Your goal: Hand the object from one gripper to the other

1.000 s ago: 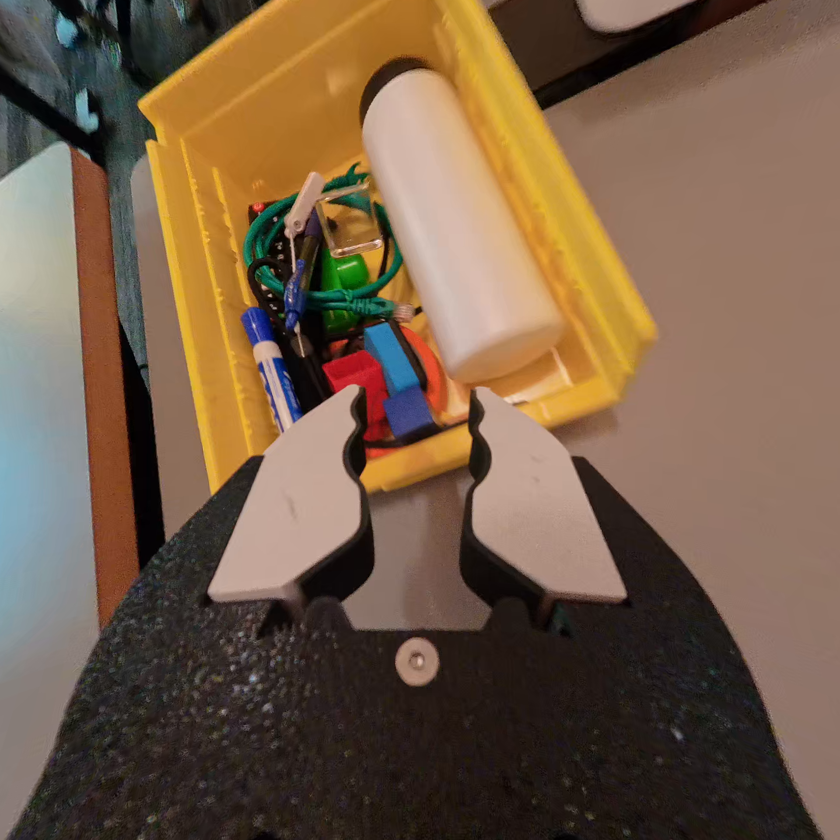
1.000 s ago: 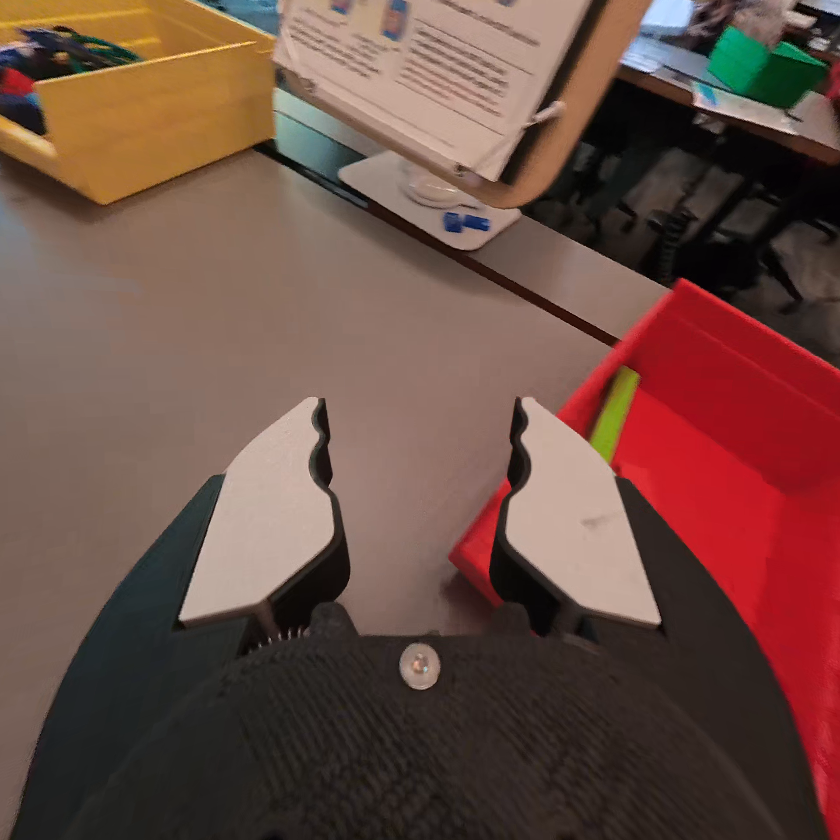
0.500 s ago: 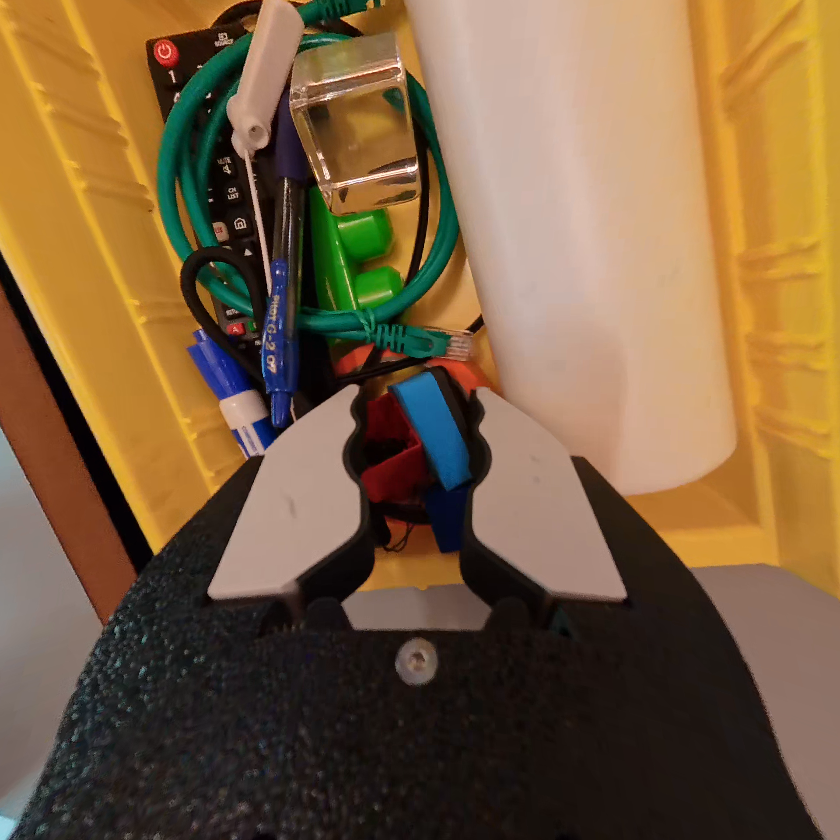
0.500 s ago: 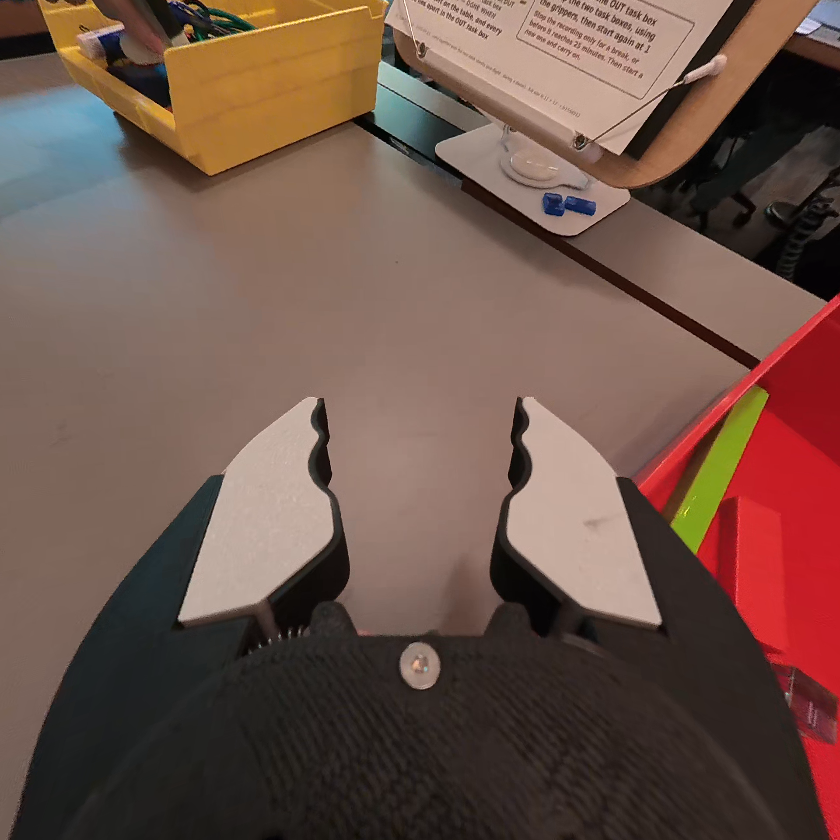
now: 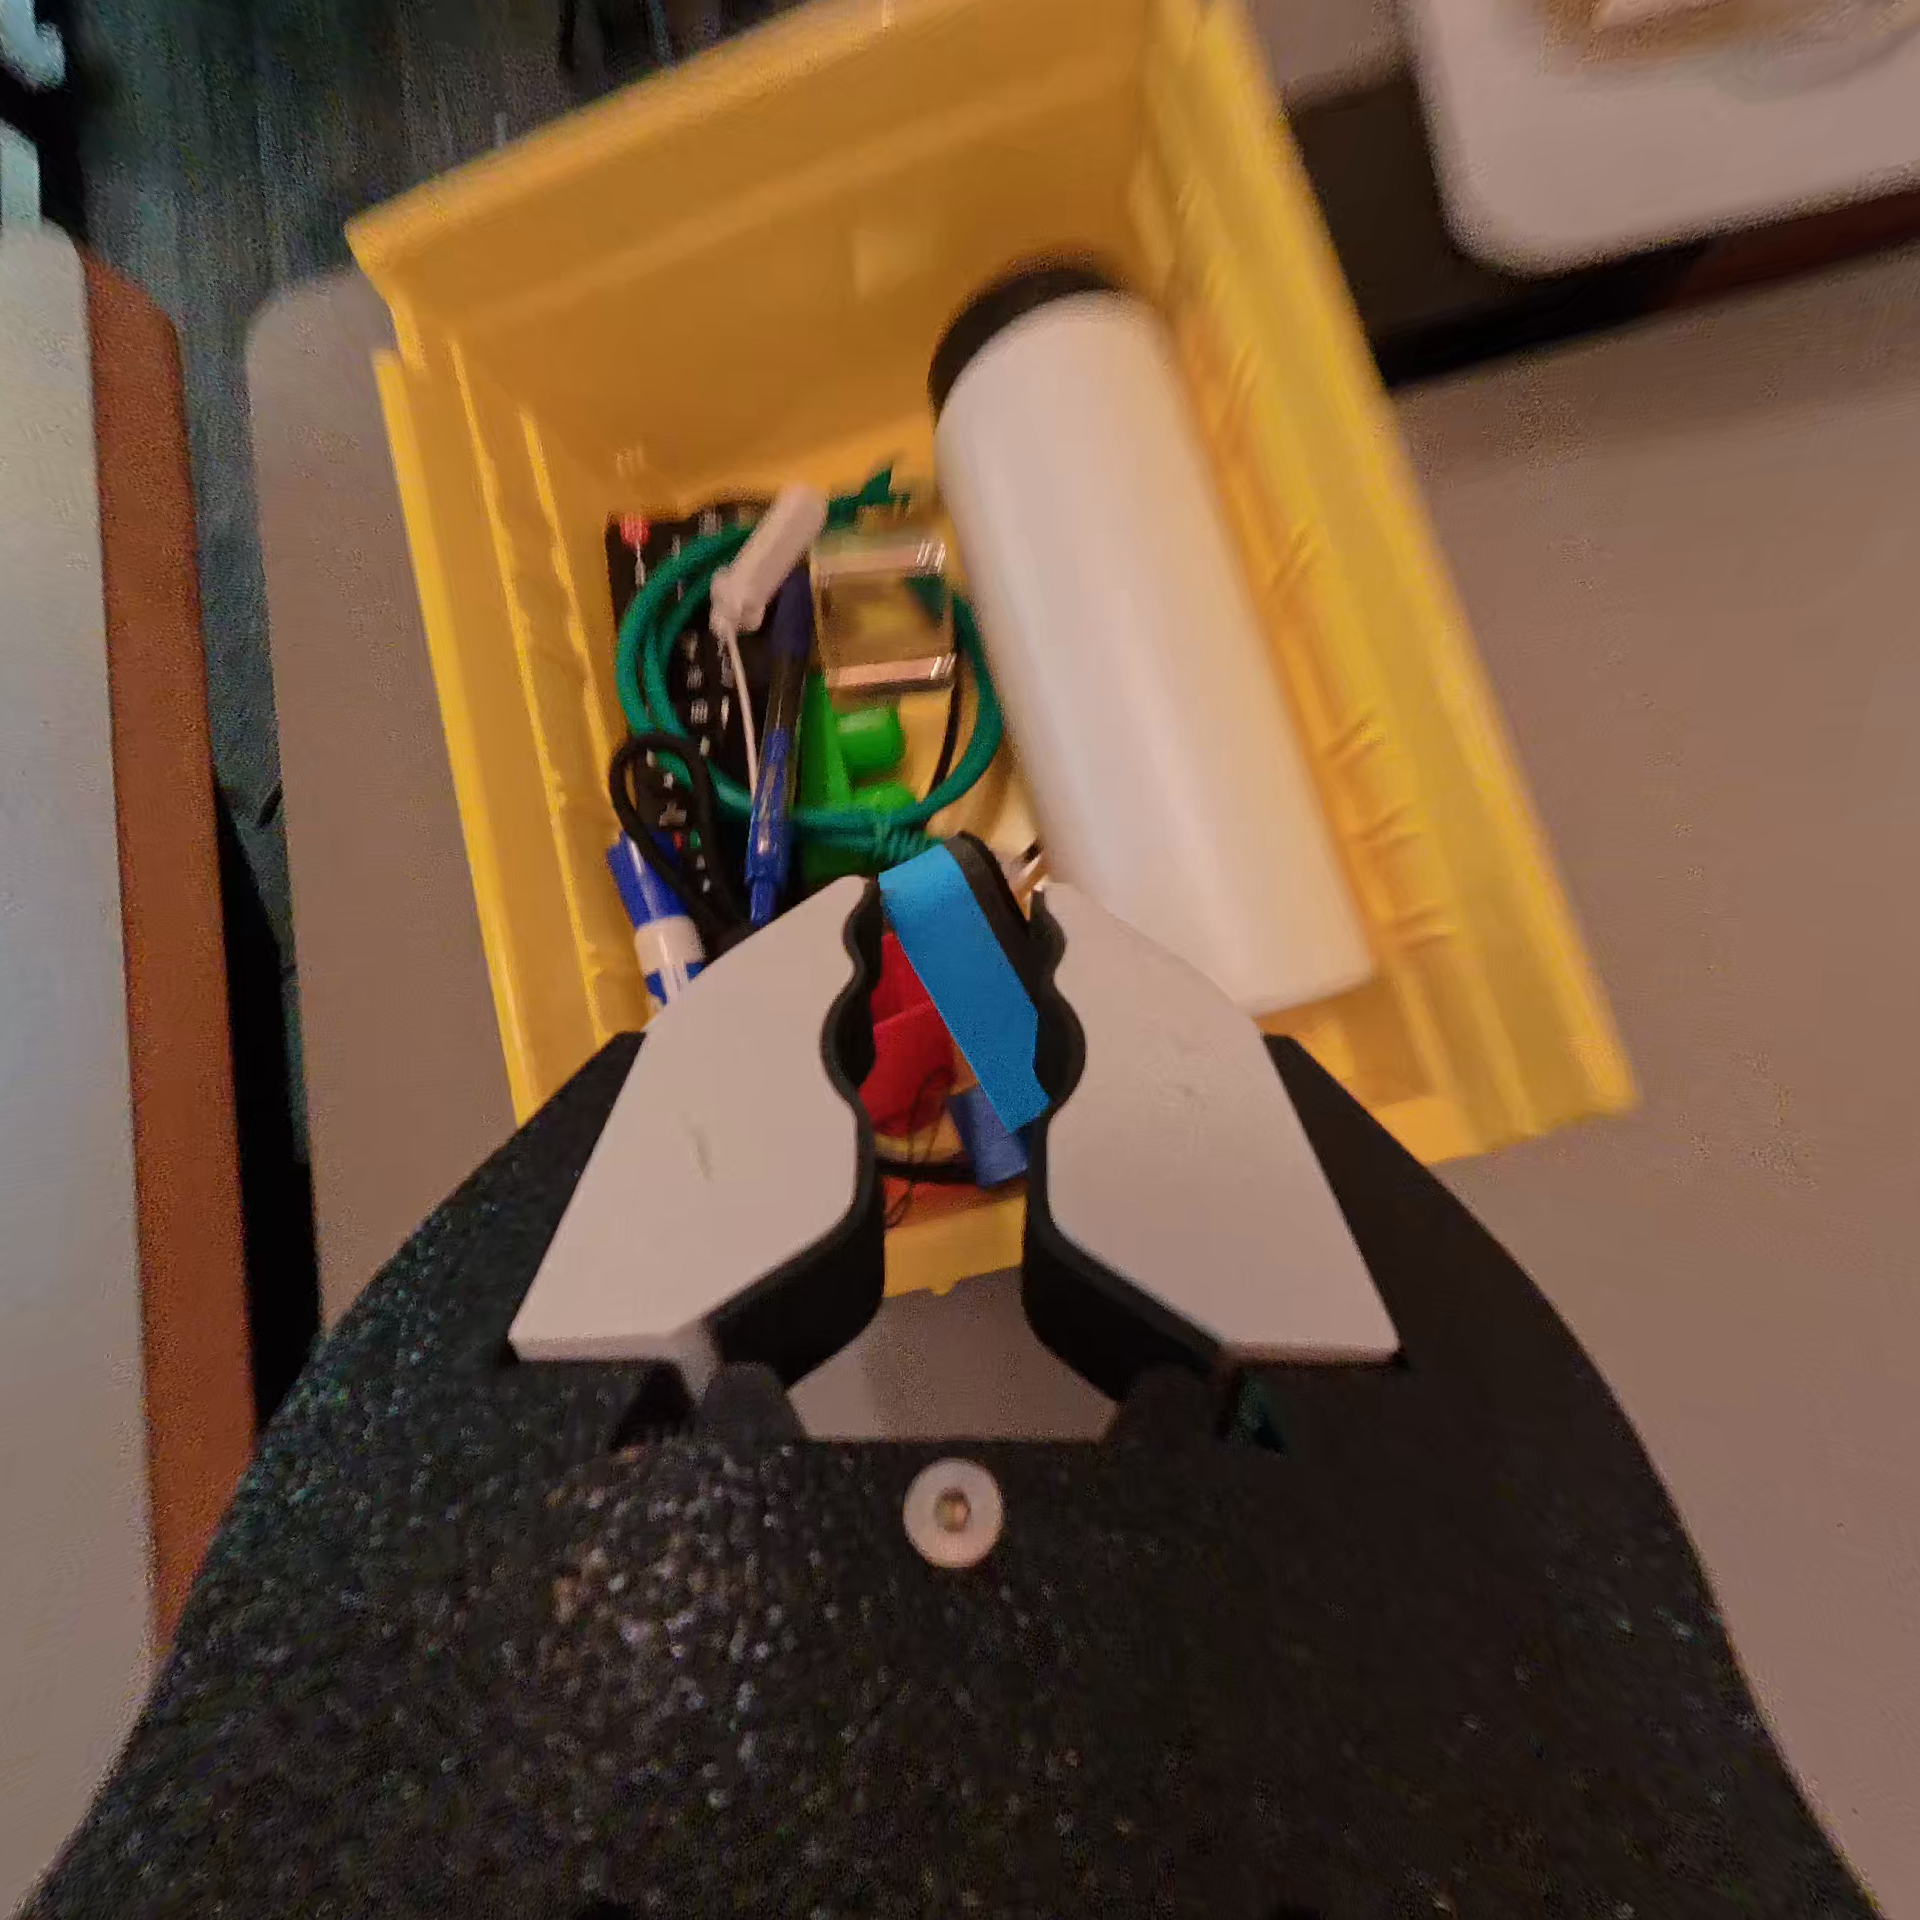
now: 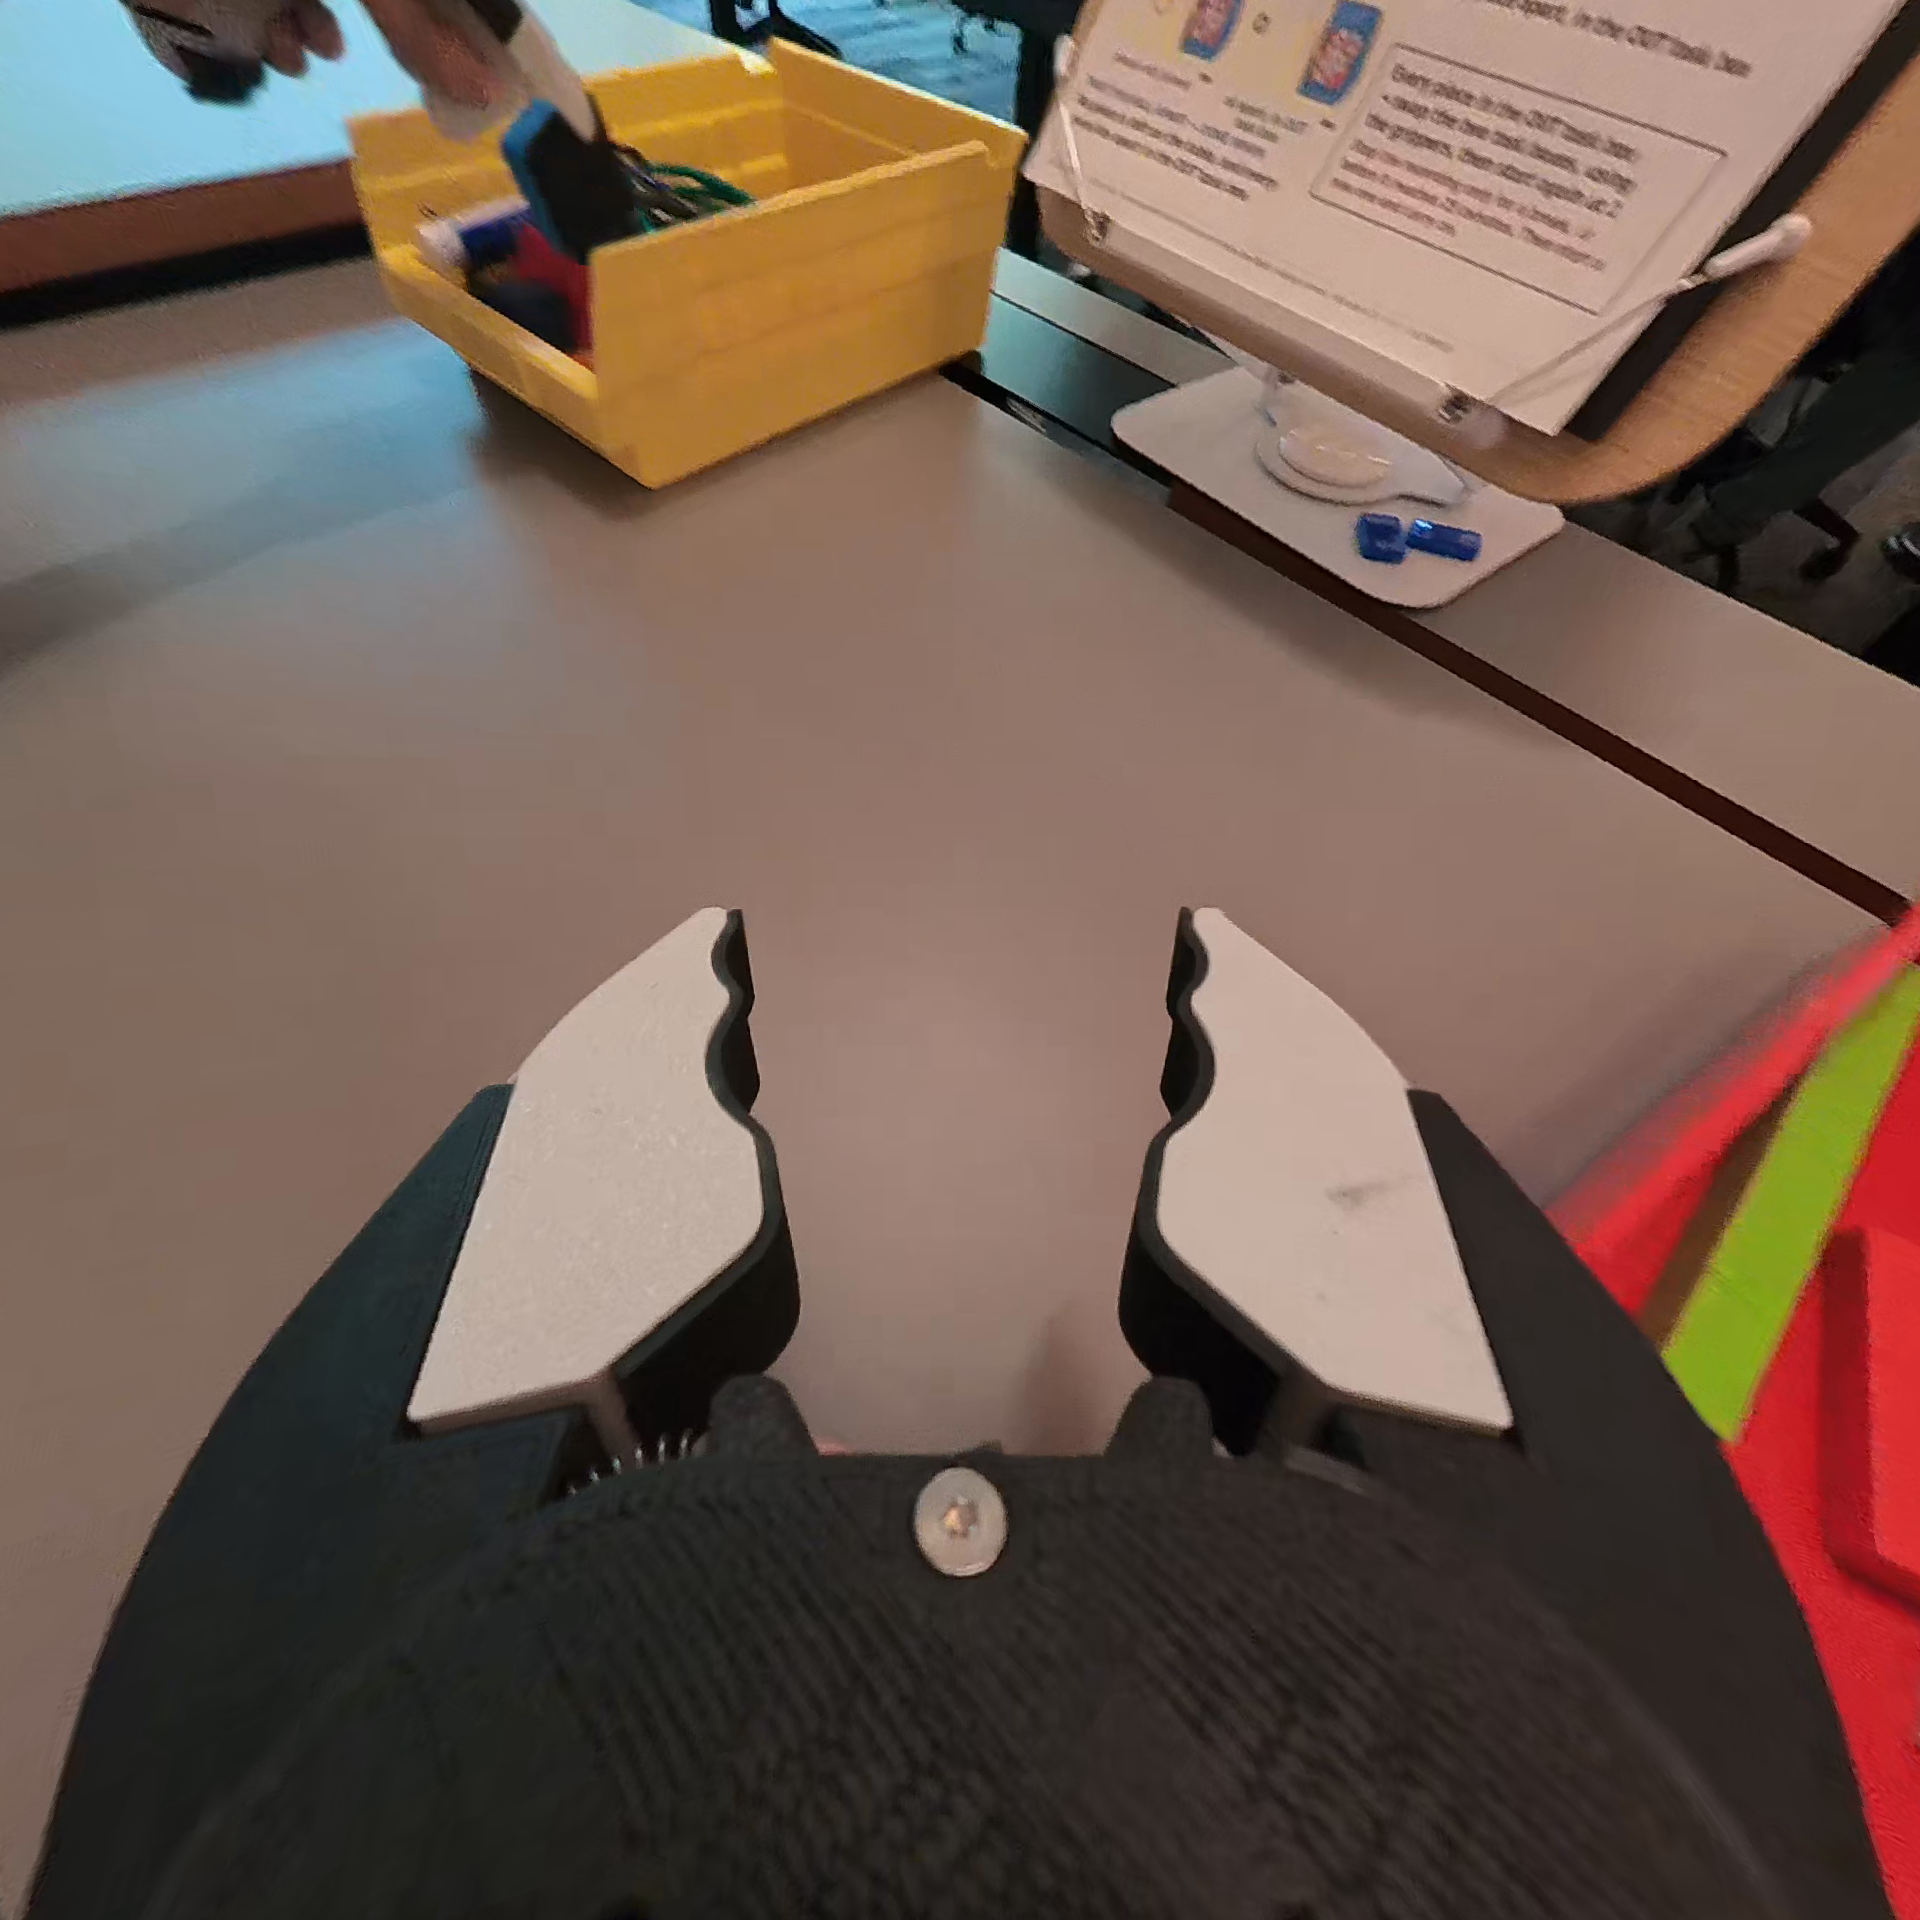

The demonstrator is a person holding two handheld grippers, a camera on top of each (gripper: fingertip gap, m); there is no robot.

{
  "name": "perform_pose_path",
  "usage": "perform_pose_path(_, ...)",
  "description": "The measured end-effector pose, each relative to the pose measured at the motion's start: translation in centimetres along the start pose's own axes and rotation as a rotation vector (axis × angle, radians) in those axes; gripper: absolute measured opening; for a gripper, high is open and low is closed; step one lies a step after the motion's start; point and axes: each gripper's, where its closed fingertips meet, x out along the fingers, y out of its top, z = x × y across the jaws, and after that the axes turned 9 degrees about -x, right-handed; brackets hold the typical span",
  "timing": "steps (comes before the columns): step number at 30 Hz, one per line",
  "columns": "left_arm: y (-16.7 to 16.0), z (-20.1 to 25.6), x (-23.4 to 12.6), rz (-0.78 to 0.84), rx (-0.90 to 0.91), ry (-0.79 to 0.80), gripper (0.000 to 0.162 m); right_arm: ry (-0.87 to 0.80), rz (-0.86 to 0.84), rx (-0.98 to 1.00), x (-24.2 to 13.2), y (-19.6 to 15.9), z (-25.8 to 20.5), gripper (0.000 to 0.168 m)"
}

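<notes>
My left gripper (image 5: 951,904) is shut on a blue and black eraser (image 5: 961,977) and holds it just above the near end of the yellow bin (image 5: 727,260). Red and blue blocks (image 5: 904,1029) lie in the bin below it. In the right wrist view the left gripper (image 6: 540,94) shows far off at the top left, with the eraser (image 6: 561,177) over the yellow bin (image 6: 810,301). My right gripper (image 6: 961,935) is open and empty above the grey table (image 6: 935,675), well apart from the left one.
The yellow bin also holds a white bottle (image 5: 1132,644), a green cable (image 5: 665,644), pens and a remote. A red bin (image 6: 1714,1122) with a green strip (image 6: 1808,1195) stands at my right. A paper stand (image 6: 1403,156) stands behind the table's seam. Spacing between my two grippers at the tips: around 50 cm.
My left gripper went down into the yellow bin, shut on the blue and black eraser, and has lifted it back up. My right gripper turned left, away from the red bin.
</notes>
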Motion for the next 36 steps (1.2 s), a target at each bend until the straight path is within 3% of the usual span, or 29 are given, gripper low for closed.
perform_pose_path(3,2.9,3.5,-5.8,0.271,-0.038,-0.243,0.026,0.069,0.085,0.011,0.1,2.0,-2.3,0.080)
perform_pose_path(6,3.3,9.1,-12.7,0.493,-0.005,-0.542,0.026,0.143,0.212,0.035,0.1,4.8,-5.0,0.080)
perform_pose_path(13,-3.2,22.1,-26.6,0.833,0.060,-1.137,0.025,0.363,0.526,0.203,-1.0,11.5,-12.0,0.077)
perform_pose_path(17,-8.1,27.7,-31.0,0.915,0.093,-1.394,0.025,0.556,0.694,0.405,-3.3,13.9,-15.3,0.075)
perform_pose_path(21,-11.6,30.9,-32.1,0.953,0.209,-1.458,0.025,0.728,0.730,0.548,-5.4,14.4,-17.1,0.060)
perform_pose_path(23,-12.7,31.9,-31.9,0.939,0.242,-1.472,0.025,0.738,0.688,0.528,-5.3,13.9,-17.8,0.057)
perform_pose_path(26,-13.3,32.4,-31.0,0.924,0.250,-1.450,0.025,0.704,0.702,0.477,-5.1,13.8,-17.7,0.026)
perform_pose_path(29,-13.1,32.2,-29.8,0.882,0.223,-1.422,0.025,0.669,0.675,0.401,-4.5,13.4,-17.3,0.024)
perform_pose_path(31,-12.6,31.8,-28.4,0.861,0.215,-1.315,0.027,0.572,0.601,0.298,-3.5,12.4,-16.5,0.023)
perform_pose_path(33,-12.6,31.6,-27.2,0.806,0.223,-1.217,0.040,0.443,0.520,0.146,-2.8,11.3,-15.7,0.023)
perform_pose_path(36,-13.3,31.8,-24.9,0.636,0.242,-1.045,0.063,0.122,0.385,-0.154,-2.1,10.0,-13.5,0.023)
